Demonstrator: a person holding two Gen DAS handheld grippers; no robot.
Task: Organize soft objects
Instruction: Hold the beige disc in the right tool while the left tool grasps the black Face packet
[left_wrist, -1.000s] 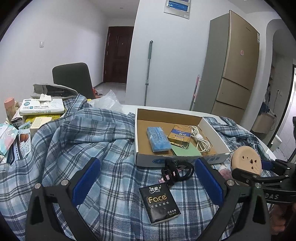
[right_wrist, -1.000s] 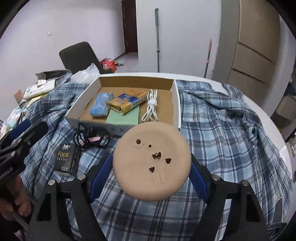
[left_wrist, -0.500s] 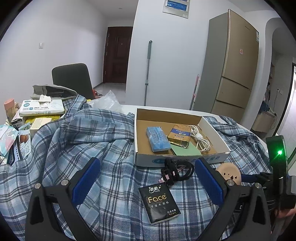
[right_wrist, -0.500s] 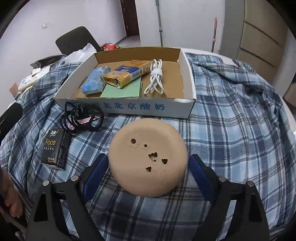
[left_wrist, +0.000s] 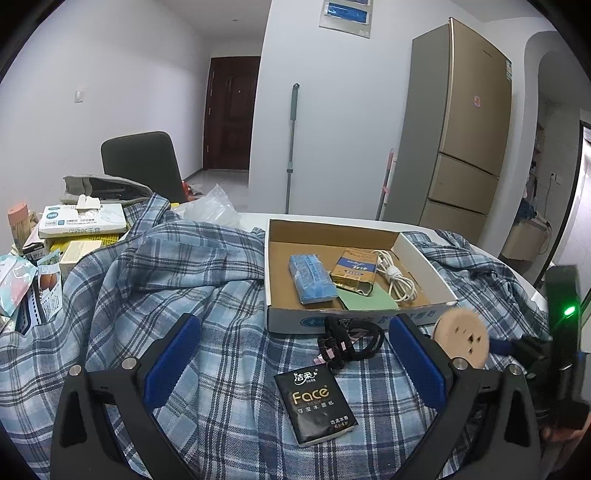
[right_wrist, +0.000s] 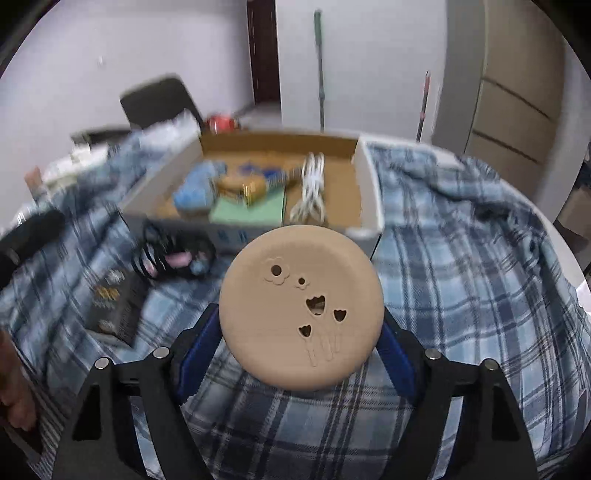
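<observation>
At the far left of the left wrist view a stack of tissue packs and small boxes (left_wrist: 79, 225) lies at the edge of the blue checked cotton shirt (left_wrist: 155, 280) that covers the table. The left gripper (left_wrist: 291, 358) stands wide open and holds nothing. Between its blue pads, on the cloth, lie the black "Face" tissue packet (left_wrist: 316, 404) and, a little farther away, the tangle of black hair ties (left_wrist: 347, 341). Behind them sits the shallow brown cardboard box (left_wrist: 275, 266), where a blue soft pack (left_wrist: 312, 275), a gold packet (left_wrist: 352, 271), a green sheet and a coiled white cable (left_wrist: 395, 275) are already placed.

More to the right, the right gripper (right_wrist: 297, 341) has its blue pads against the two sides of the round tan sponge disc with small flower-shaped holes (right_wrist: 301, 308) — the jaws have just been closing, with this disc between them. The disc seems lifted a little from the cloth, but the blur makes this not sure.

The relation that matters: the box is straight ahead of the right gripper and a little higher in its view, with the near wall just behind the disc. The free floor of the box is on its right side, beside the cable. The right hand is clearly nearer to that place — probably the disc must go up over the near wall and then forward
</observation>
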